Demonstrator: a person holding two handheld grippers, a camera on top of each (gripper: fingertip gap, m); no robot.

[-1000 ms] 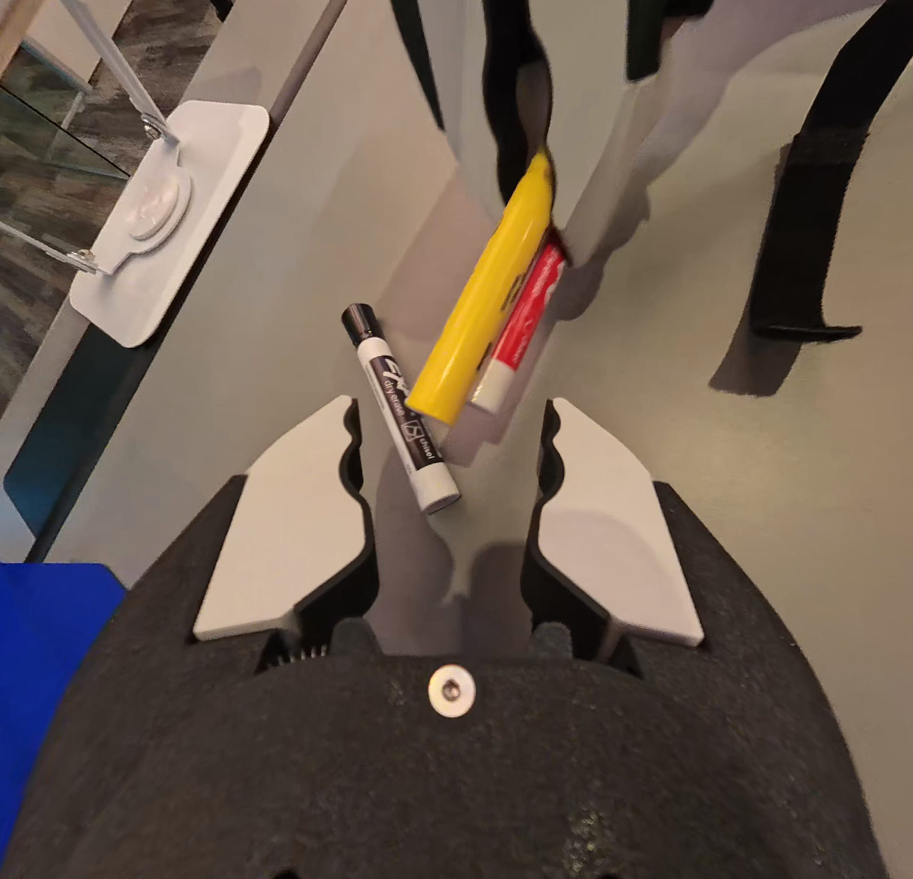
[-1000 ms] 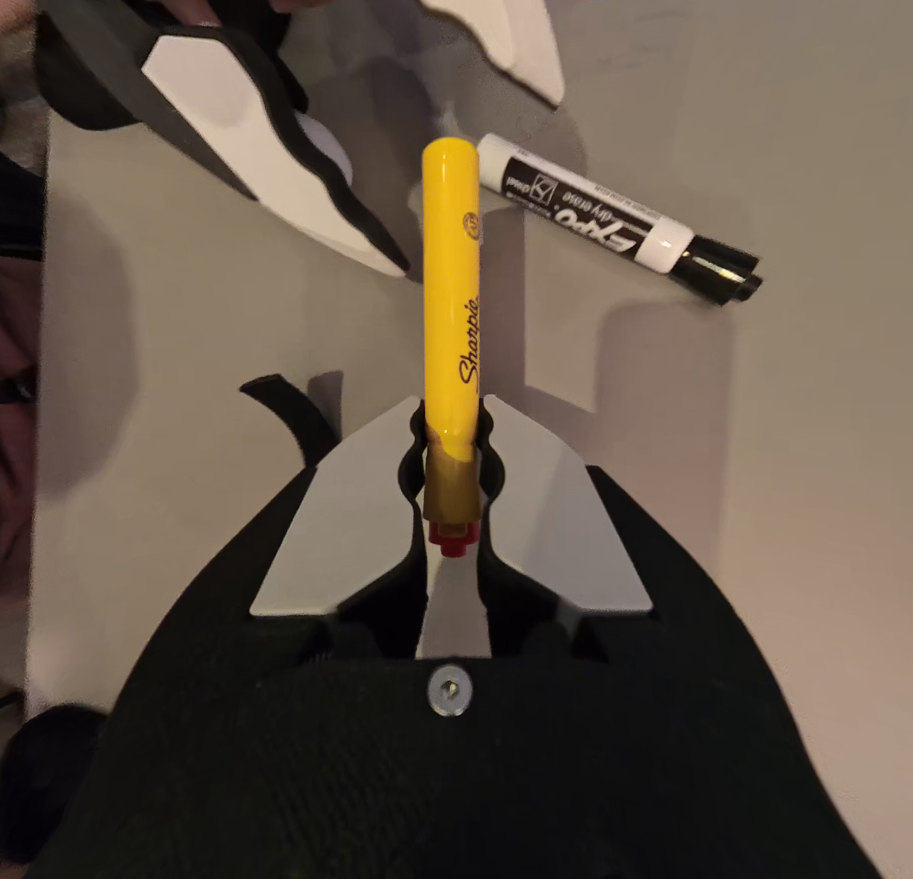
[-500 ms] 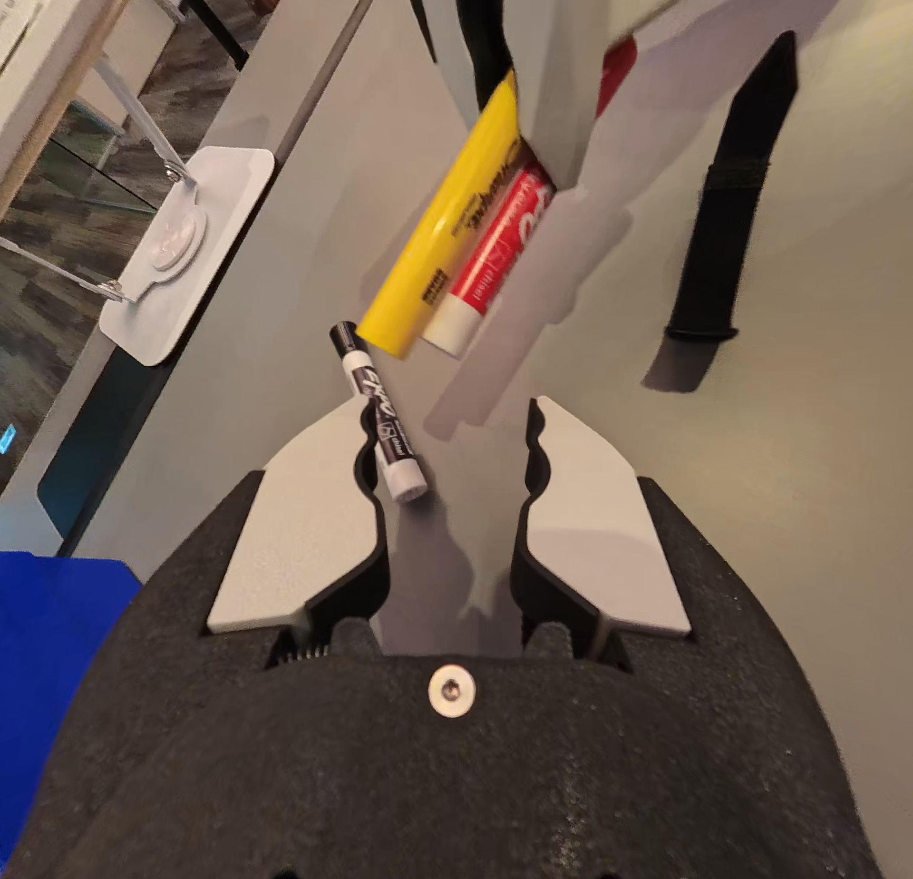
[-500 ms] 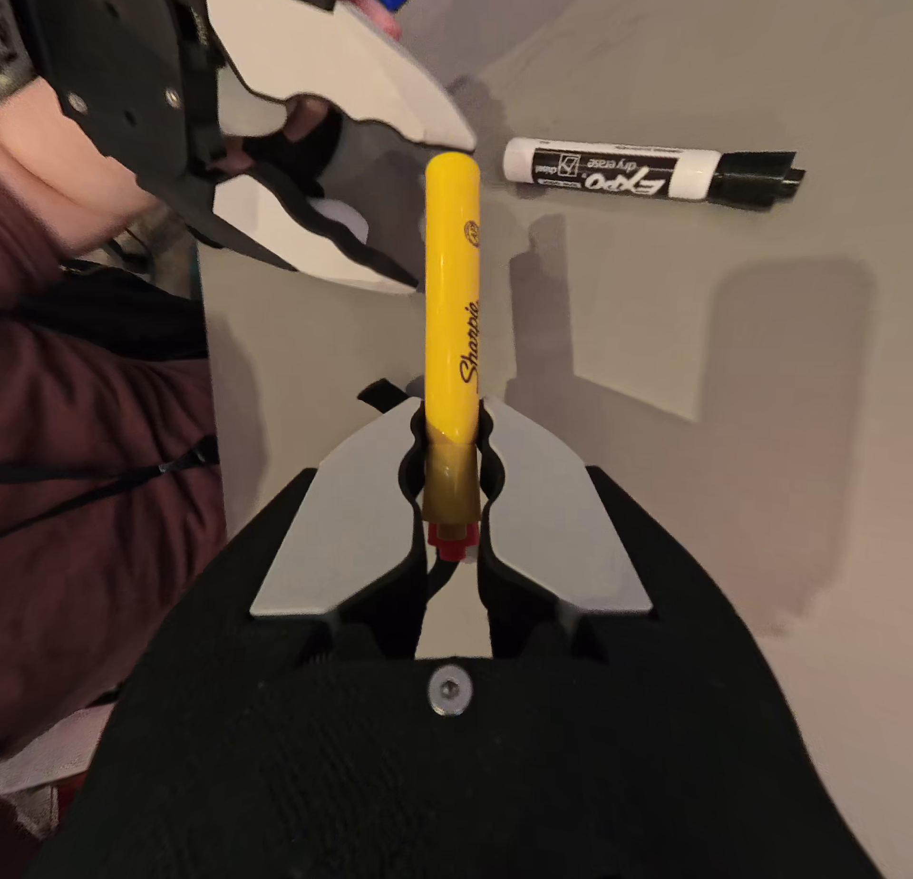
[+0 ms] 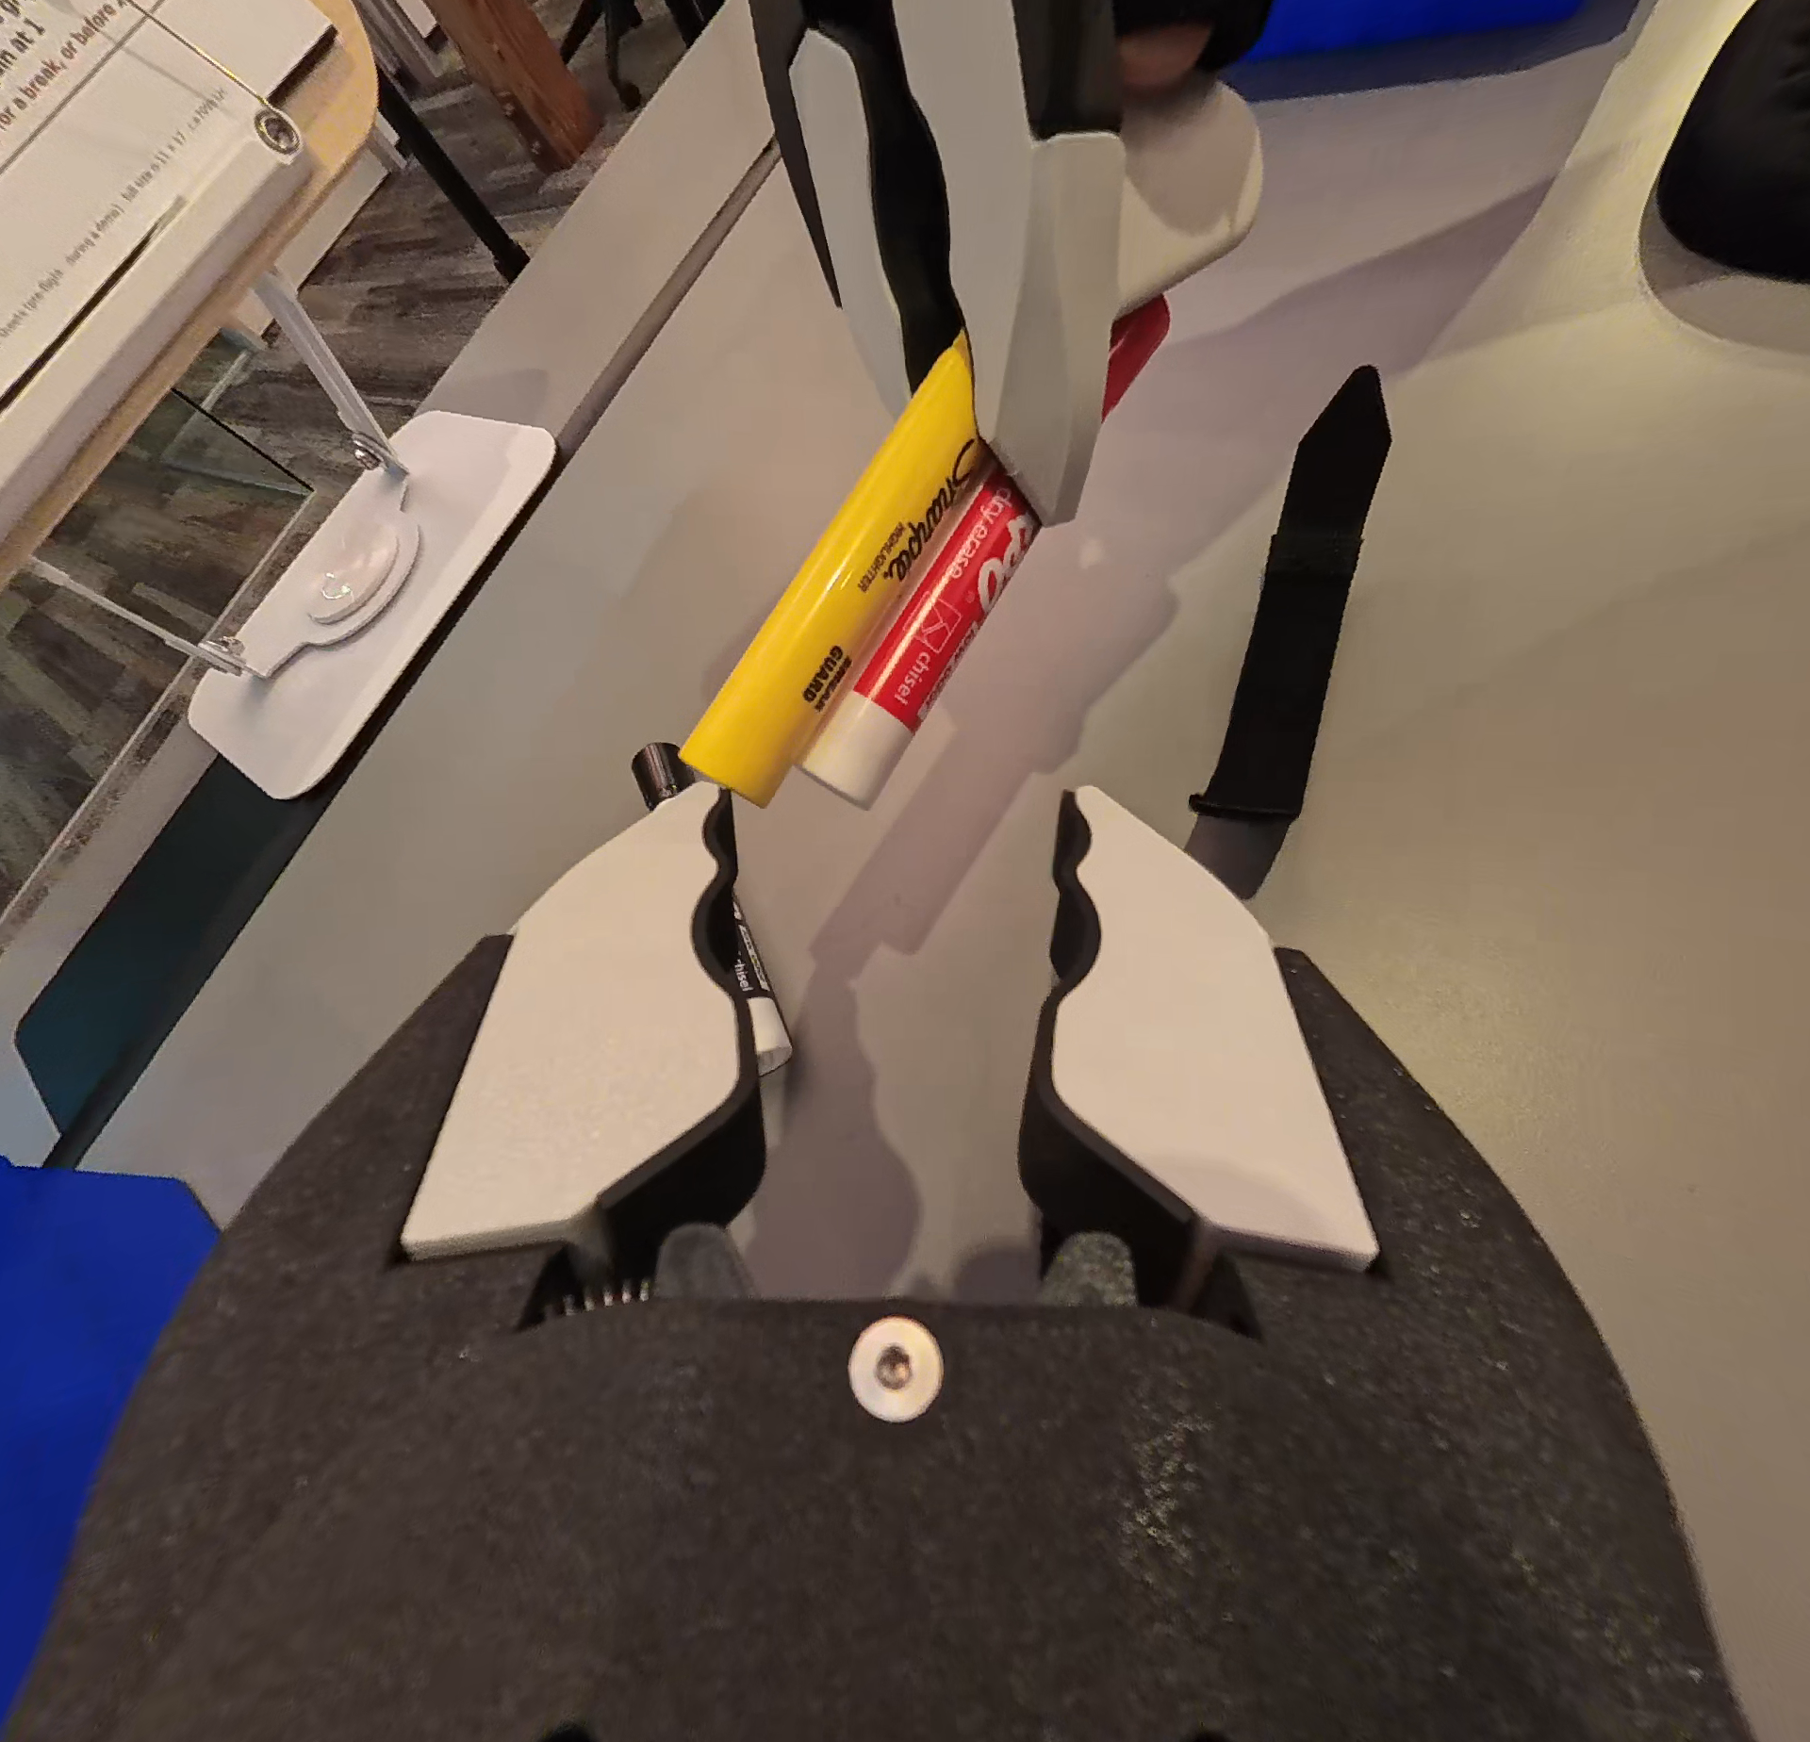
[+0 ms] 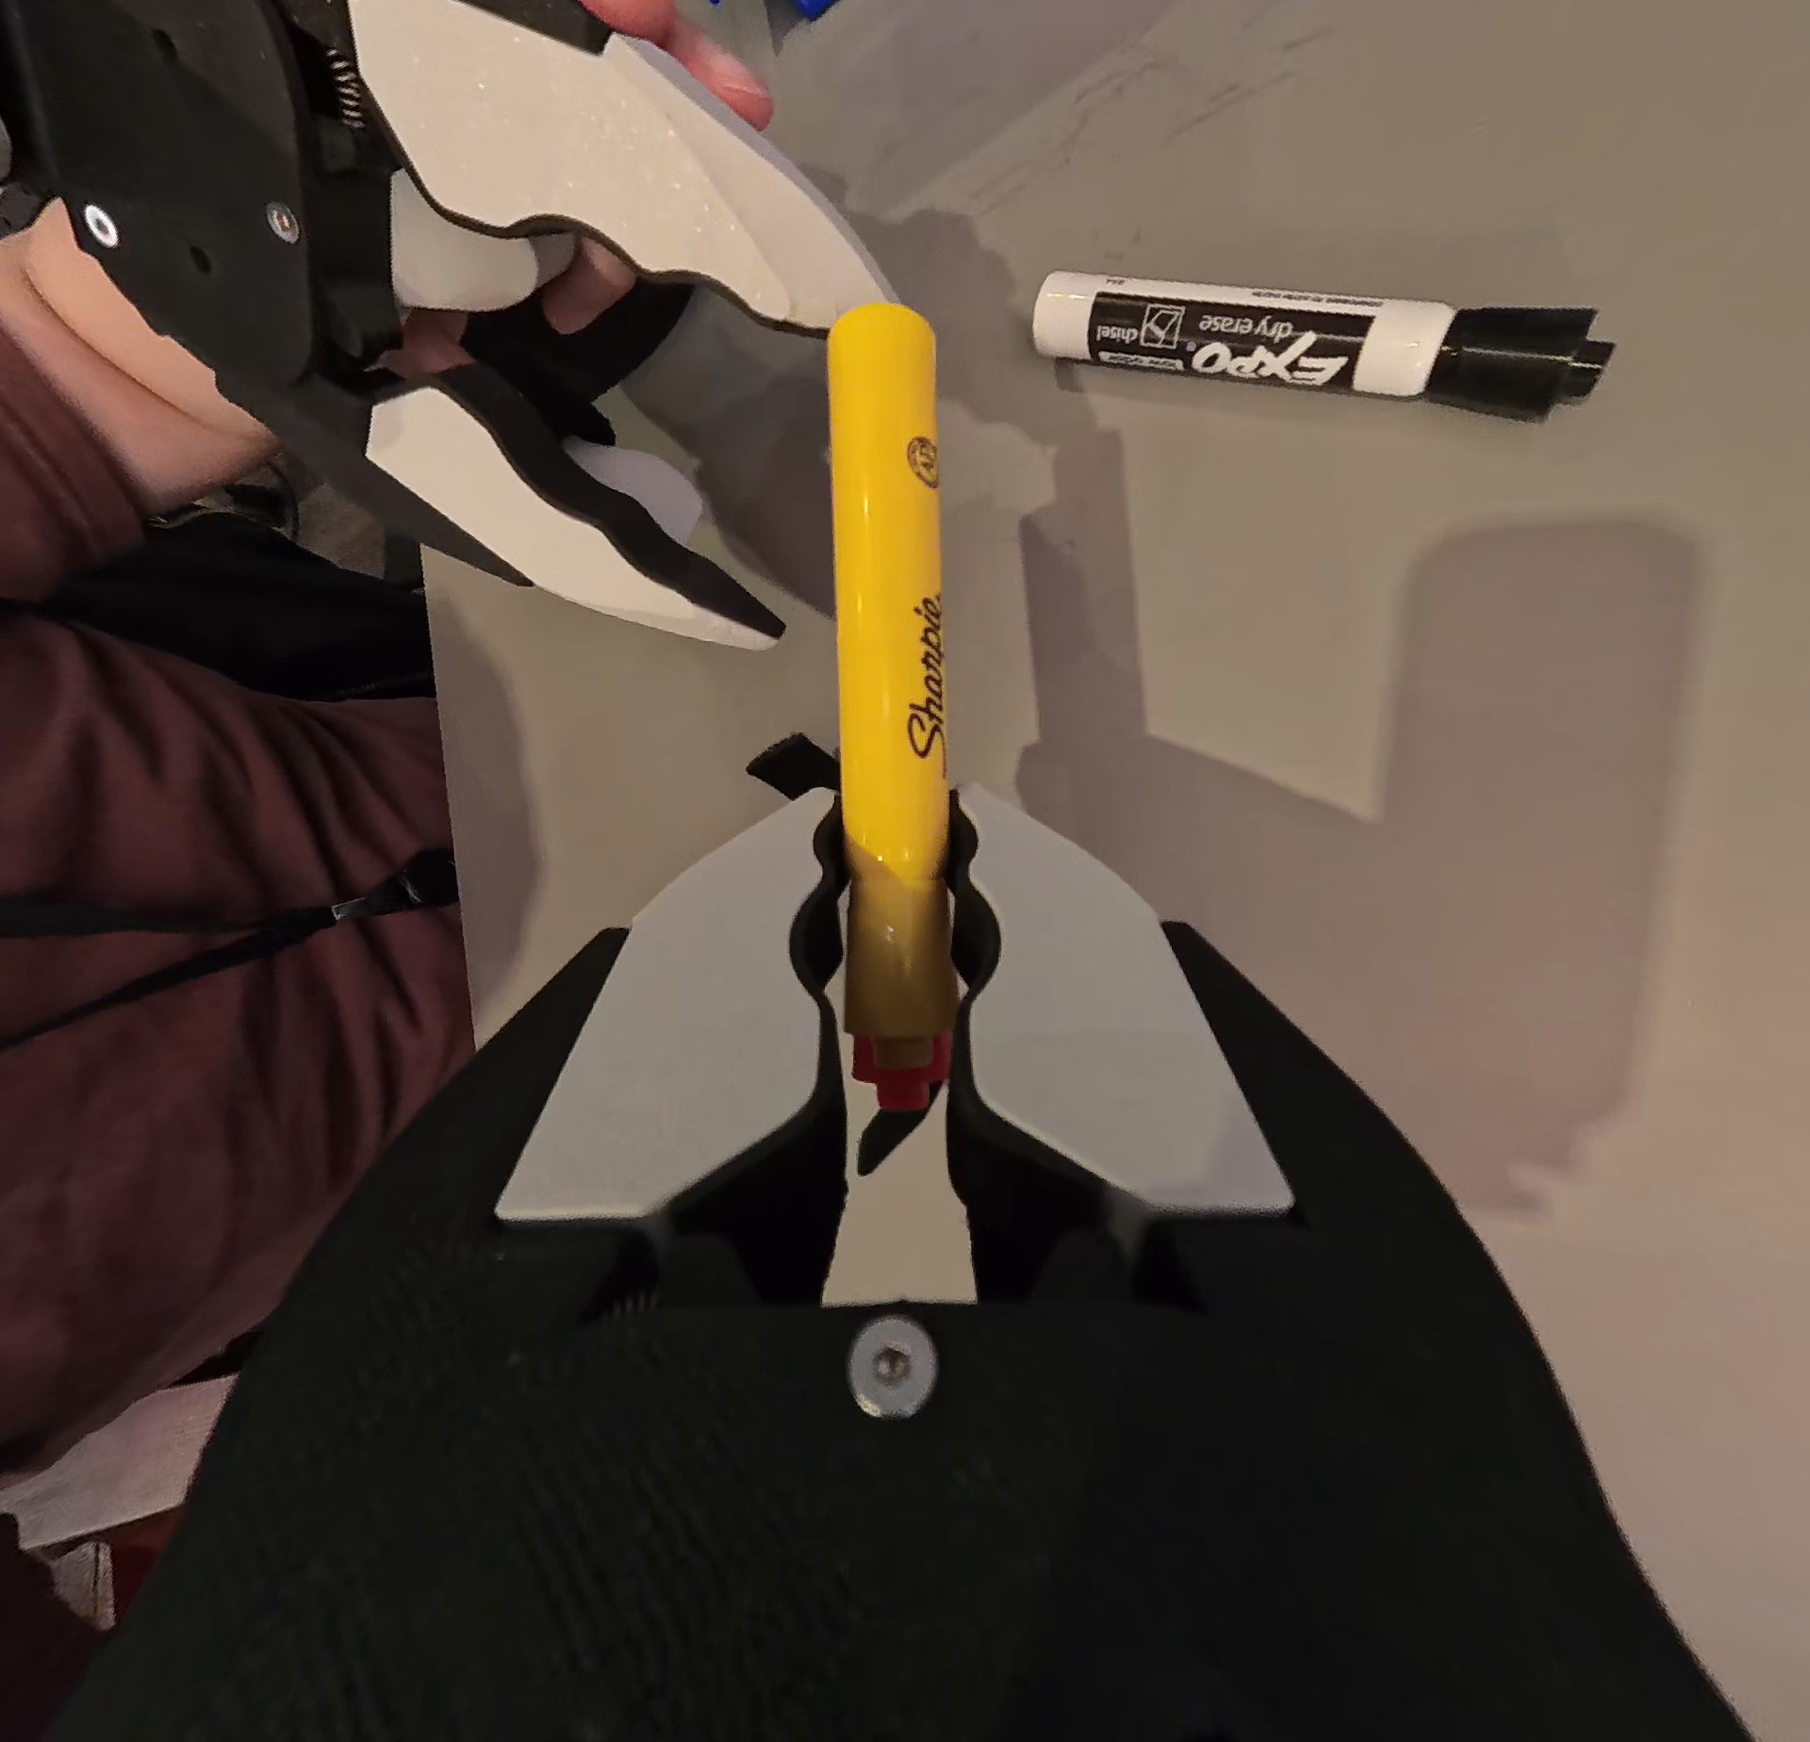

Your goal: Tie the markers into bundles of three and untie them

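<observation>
Left tool [image 5: 891,814] gapes unclenched above the grey tabletop [image 5: 1528,911], a black-and-white dry-erase marker [image 5: 754,990] lying under its left finger.
Ahead, the right tool [image 5: 989,422] carries a yellow highlighter [image 5: 852,588] and a red-and-white marker [image 5: 930,647] near a black fabric strap [image 5: 1293,618].

Right tool [image 6: 891,814] is clenched on the yellow highlighter [image 6: 886,569] with the red marker's cap [image 6: 896,1073] beneath; the black-and-white marker [image 6: 1273,343] lies apart on the tabletop [image 6: 1469,814].

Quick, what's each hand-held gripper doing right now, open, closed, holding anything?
Left hand-held gripper: open, holding nothing.
Right hand-held gripper: closed on the yellow marker and red marker together.
</observation>
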